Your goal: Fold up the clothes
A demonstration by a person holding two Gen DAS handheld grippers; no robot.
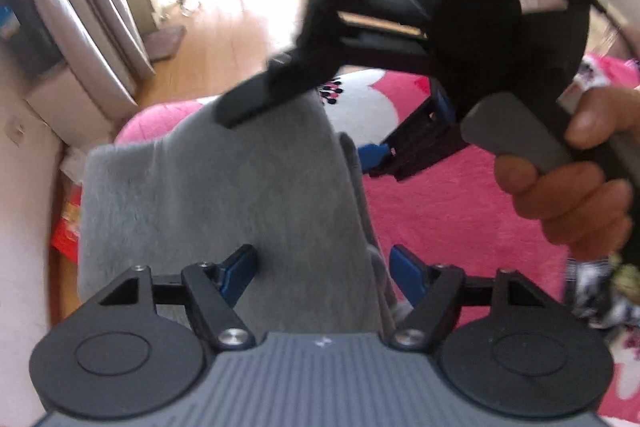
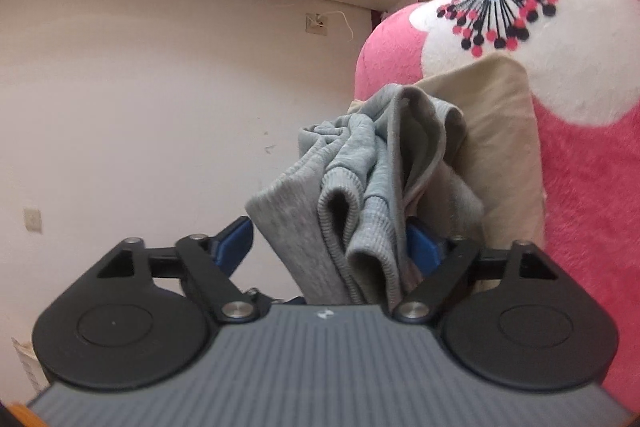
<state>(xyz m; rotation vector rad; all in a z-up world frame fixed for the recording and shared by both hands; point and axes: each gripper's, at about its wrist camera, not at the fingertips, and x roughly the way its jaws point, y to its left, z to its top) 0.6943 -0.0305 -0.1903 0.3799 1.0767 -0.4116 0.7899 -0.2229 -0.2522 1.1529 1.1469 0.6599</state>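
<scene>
Here, a grey garment (image 1: 224, 195) is seen in the left wrist view, draped over the near edge of a pink blanket (image 1: 460, 195) with a white flower pattern. The cloth runs between the blue-padded fingers (image 1: 240, 267) of the left gripper (image 1: 322, 269); the fingers are held apart with the fabric lying between them, and whether the pads actually press the cloth cannot be told. Farther in the same view, the right gripper (image 1: 372, 151) is blurred and is held by a hand (image 1: 568, 195) at the right edge; its fingers cannot be read from this side.

In the right wrist view, a bunched fold of the grey garment (image 2: 360, 211), with its ribbed hem showing, is pinched between the fingers (image 2: 234, 243) of the right gripper (image 2: 328, 247), the wad of cloth filling the gap between the two pads. Just beyond the bundle, a beige cloth (image 2: 500, 155) is laid on the pink blanket (image 2: 592, 195). A pale wall (image 2: 140, 107) is seen to the left, and a wooden floor (image 1: 224, 39) lies beyond the bed in the left wrist view.
</scene>
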